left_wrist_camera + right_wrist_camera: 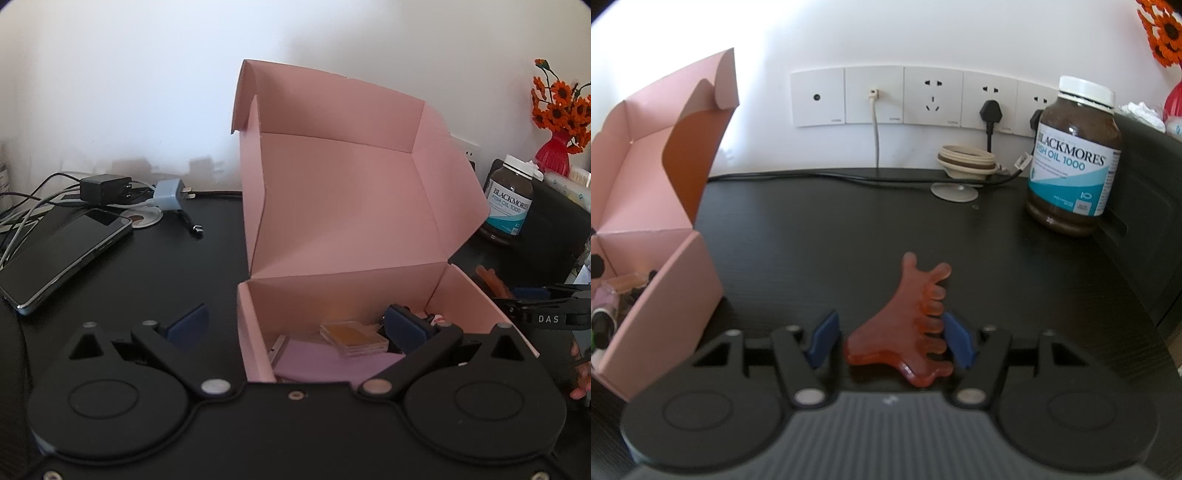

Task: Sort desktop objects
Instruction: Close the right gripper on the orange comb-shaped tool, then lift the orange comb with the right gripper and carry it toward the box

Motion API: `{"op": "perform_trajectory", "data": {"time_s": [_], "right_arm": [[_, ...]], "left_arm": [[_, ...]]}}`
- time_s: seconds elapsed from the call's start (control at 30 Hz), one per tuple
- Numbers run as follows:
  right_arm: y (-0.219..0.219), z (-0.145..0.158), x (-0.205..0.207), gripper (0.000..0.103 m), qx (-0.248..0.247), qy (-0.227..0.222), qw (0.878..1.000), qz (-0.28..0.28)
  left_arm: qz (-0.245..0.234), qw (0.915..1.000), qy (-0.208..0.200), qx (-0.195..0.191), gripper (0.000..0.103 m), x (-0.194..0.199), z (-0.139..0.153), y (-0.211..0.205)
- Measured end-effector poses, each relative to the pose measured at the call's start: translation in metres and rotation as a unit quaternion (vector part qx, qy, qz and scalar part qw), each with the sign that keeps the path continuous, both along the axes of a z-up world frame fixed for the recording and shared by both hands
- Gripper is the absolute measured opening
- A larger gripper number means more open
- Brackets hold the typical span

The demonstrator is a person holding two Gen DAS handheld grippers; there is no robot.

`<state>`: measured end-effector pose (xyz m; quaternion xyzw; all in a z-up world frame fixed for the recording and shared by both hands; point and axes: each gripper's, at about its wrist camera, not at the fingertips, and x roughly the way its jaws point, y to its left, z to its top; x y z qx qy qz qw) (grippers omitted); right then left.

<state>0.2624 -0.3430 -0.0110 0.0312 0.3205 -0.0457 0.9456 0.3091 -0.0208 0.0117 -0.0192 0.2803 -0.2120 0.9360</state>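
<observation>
Amber comb [903, 326] on desk between right gripper's [892, 341] parted jaws

Black surface [820, 229] carrying: open pink box [343, 206]; phone [66, 254], black charger [105, 189] and blue charger [170, 195] with cables at left; amber comb [908, 321]; brown supplement jar [1075, 158]; beige ring [967, 158] near wall

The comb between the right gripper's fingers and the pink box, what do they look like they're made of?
Comb: probably resin or plastic, possibly horn; translucent amber-red with a glossy sheen on its edge. Pink box: thin cardboard, matte, with sharp fold creases and tuck flaps.
</observation>
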Motion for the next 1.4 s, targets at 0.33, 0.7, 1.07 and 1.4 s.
{"op": "perform_trajectory", "data": {"time_s": [0.33, 0.7, 1.07, 1.4], "right_arm": [[-0.004, 0.004, 0.003, 0.054, -0.001, 0.017, 1.000, 0.015], [0.001, 0.007, -0.008, 0.054, -0.001, 0.035, 0.998, 0.043], [0.000, 0.009, -0.005, 0.054, -0.004, 0.047, 0.998, 0.044], [-0.003, 0.009, 0.006, 0.038, -0.001, 0.050, 0.998, 0.033]], "left_arm": [[0.003, 1.0000, -0.001, 0.002, 0.103, 0.001, 0.000, 0.000], [-0.001, 1.0000, 0.001, -0.001, 0.103, 0.001, 0.000, 0.000], [-0.006, 1.0000, 0.000, -0.004, 0.103, -0.002, 0.001, 0.000], [-0.002, 0.9999, -0.002, -0.011, 0.103, -0.001, 0.003, 0.003]]}}
